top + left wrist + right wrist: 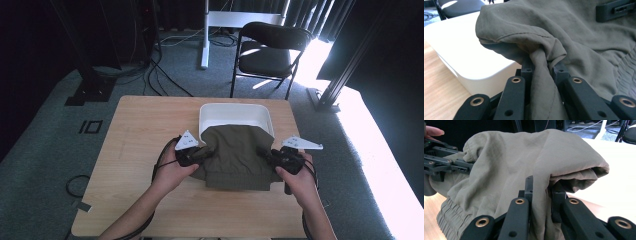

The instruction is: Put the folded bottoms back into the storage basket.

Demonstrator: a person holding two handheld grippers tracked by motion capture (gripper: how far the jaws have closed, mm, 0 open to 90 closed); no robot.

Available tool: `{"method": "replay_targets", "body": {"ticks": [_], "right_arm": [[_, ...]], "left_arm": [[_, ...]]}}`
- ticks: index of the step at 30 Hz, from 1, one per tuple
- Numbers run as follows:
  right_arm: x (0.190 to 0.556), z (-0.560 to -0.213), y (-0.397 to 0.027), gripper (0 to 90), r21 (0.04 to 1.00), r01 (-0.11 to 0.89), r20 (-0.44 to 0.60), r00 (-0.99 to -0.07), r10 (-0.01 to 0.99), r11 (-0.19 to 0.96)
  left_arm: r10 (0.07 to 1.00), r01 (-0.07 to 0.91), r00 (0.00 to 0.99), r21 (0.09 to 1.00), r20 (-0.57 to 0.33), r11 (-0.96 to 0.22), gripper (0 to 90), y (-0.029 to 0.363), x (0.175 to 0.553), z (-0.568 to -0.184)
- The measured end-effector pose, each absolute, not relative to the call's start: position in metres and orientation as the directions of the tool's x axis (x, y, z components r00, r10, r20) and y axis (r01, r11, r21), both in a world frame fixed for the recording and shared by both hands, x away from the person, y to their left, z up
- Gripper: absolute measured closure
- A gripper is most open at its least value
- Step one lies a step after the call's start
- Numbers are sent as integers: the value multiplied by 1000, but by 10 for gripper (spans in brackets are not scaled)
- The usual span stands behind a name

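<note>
Garment [235,156] pinched betw. both tongs.

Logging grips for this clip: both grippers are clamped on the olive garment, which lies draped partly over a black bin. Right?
Not quite: the bin is white, as the high view shows. The rest holds: the left gripper and right gripper are clamped on the olive garment, which lies draped partly over it.

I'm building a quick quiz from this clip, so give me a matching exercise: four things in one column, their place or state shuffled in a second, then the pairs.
Things:
1. olive garment
2. white bin
3. left hand-held gripper
4. folding chair

Place or state:
A. on the floor beyond the table
B. shut on the garment's left edge
C. draped over the bin's near rim
D. on the table, far side

Pairs: 1-C, 2-D, 3-B, 4-A
</note>
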State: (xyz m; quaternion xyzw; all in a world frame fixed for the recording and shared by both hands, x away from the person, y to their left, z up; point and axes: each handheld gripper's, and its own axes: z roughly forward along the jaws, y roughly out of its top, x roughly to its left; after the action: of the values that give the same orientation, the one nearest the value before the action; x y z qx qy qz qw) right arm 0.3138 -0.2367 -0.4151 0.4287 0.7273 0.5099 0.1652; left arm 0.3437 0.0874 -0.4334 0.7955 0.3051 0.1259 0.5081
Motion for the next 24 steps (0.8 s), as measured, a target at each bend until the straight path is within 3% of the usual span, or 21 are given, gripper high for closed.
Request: {"method": "replay_targets", "body": {"ticks": [24], "right_arm": [[380, -381, -241, 808, 879, 472, 228, -528, 818, 60]], "left_arm": [[635, 357, 764, 894, -113, -270, 787, 78, 404, -406]]}}
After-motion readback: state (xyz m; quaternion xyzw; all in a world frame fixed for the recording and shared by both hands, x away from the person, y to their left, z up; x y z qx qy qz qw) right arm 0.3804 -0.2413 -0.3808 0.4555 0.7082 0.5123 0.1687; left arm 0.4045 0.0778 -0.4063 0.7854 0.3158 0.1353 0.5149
